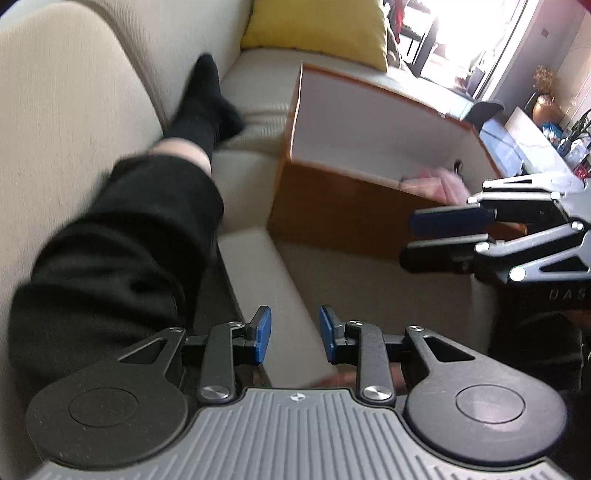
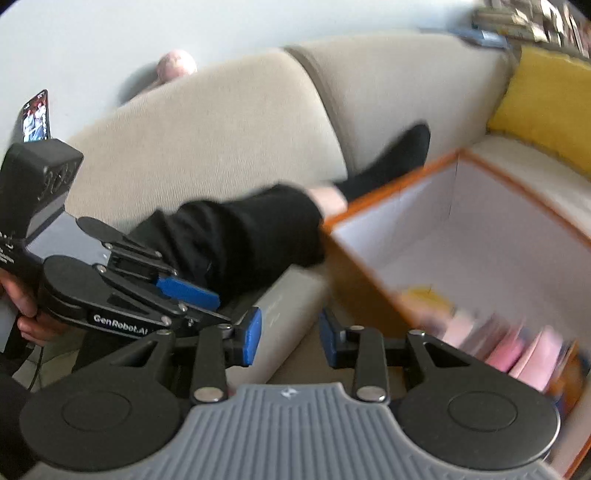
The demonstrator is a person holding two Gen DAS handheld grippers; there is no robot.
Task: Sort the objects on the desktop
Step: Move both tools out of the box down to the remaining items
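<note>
My right gripper (image 2: 290,341) hangs empty, jaws apart, over the sofa (image 2: 229,125) beside the orange box (image 2: 369,291); my left gripper (image 2: 207,295) sits left.

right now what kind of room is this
Most likely a home living room: a beige sofa with a yellow cushion on it, and an open orange storage box standing on the seat. A person's leg rests along the sofa.

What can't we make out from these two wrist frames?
- Box contents: right wrist view shows only motion-blurred pink and yellow shapes; the items can't be named.
- Same contents in left wrist view: mostly hidden behind the box's near wall and the right gripper.
- Phone screen: too small to read.
- Window area: blown out by glare.
</note>
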